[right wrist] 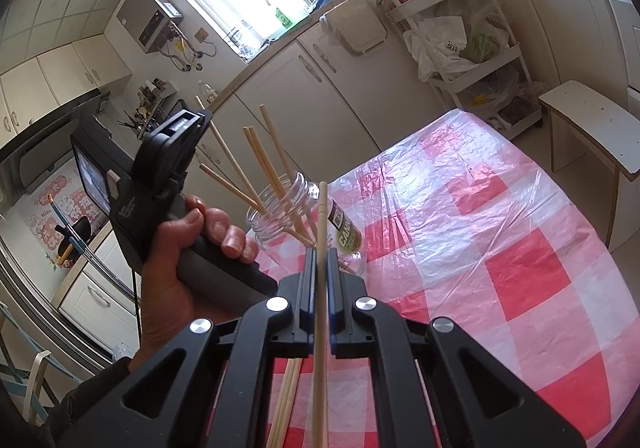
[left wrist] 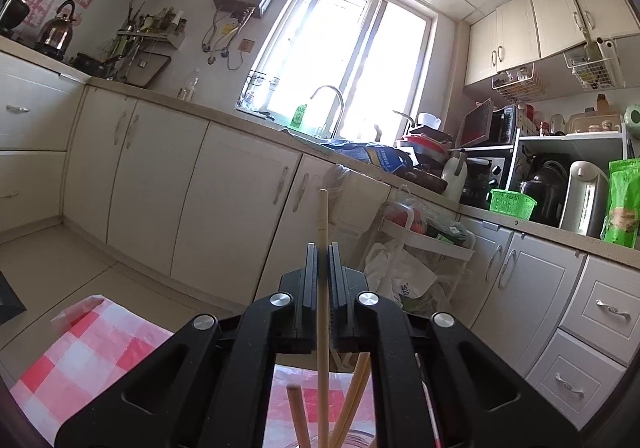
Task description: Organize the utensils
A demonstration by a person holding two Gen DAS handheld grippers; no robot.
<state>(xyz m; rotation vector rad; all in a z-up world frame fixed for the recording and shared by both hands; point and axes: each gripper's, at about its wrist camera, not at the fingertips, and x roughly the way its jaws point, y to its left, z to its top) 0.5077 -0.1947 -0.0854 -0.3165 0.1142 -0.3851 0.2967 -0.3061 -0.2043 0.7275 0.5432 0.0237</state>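
Left hand [right wrist: 180,248]: wrapped round the left gripper's handle.
Left gripper [left wrist: 322,248]: clamped on one chopstick [left wrist: 323,288].
Glass jar [right wrist: 280,200]: on the checked tablecloth [right wrist: 500,248], holding several chopsticks [right wrist: 260,160].
Right gripper [right wrist: 321,254]: clamped on another single chopstick [right wrist: 321,308].

Left gripper [left wrist: 322,248] clamped on one upright chopstick [left wrist: 322,216], tip rising above the fingers [left wrist: 310,272]. Below, more chopsticks [left wrist: 352,400] leaning in a glass jar [left wrist: 356,438], rim just visible. Red-checked tablecloth [left wrist: 92,352] underneath. Beyond: cream cabinets [left wrist: 160,184], bright window [left wrist: 344,60], faucet [left wrist: 334,104].
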